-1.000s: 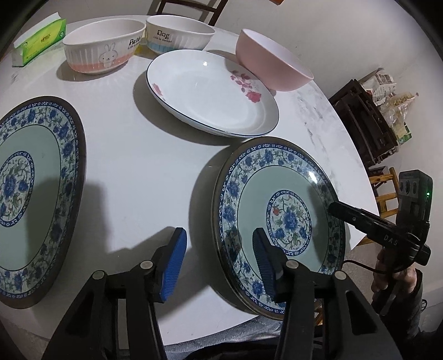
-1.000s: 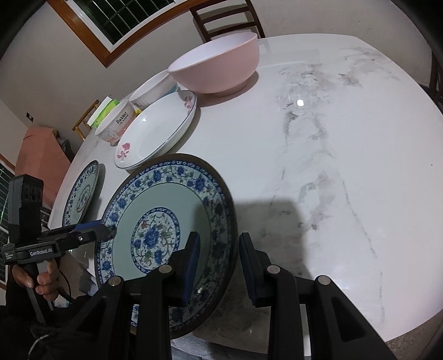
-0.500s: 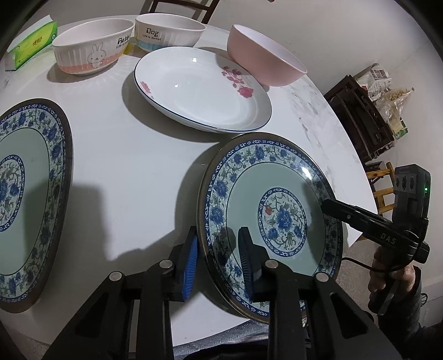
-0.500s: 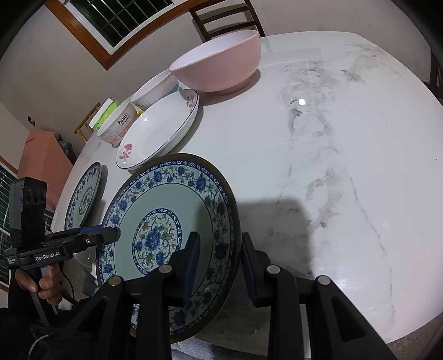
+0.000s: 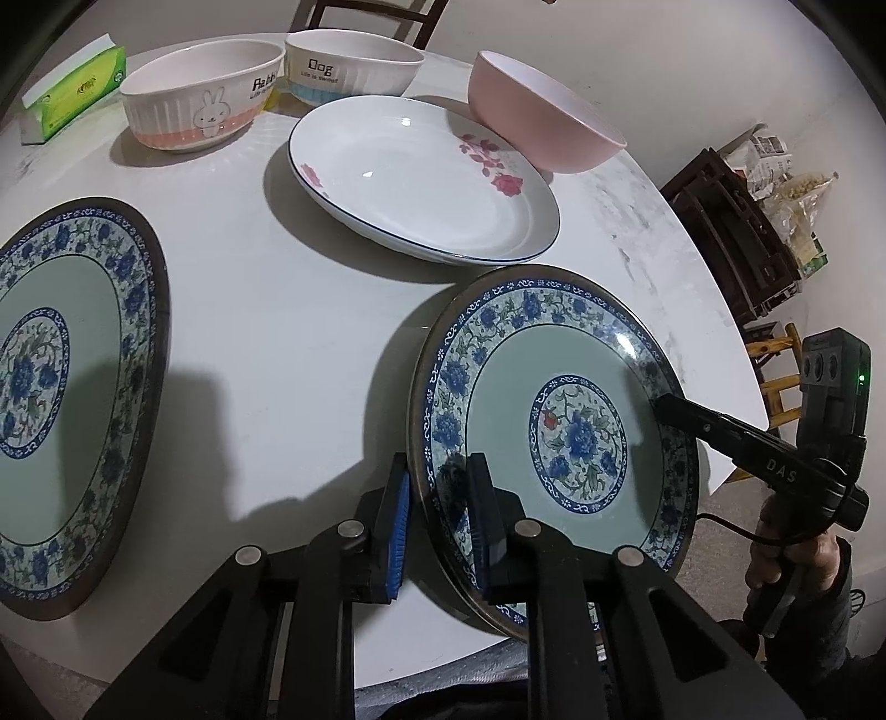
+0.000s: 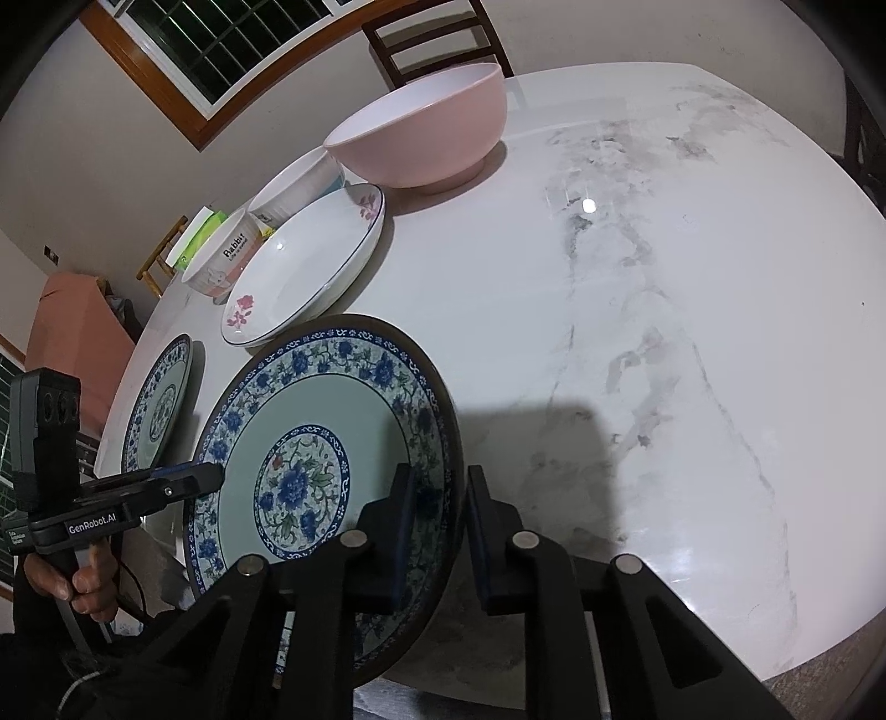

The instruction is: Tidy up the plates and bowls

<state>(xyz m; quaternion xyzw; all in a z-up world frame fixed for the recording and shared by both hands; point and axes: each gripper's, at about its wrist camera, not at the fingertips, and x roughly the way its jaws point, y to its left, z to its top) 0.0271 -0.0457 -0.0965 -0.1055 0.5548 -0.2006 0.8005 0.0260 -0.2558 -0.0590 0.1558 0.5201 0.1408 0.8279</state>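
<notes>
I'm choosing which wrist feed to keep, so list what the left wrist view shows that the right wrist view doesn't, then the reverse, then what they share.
Only the left wrist view: the Dog lettering on the far bowl, a dark wooden rack with bags by the wall.

Only the right wrist view: the window, a bare veined stretch of table.

Both: the near blue floral plate, its rim pinched by the left gripper and right gripper, whose jaws have just been closing; second blue plate, white rose plate, pink bowl, Rabbit bowl, tissue pack.
</notes>
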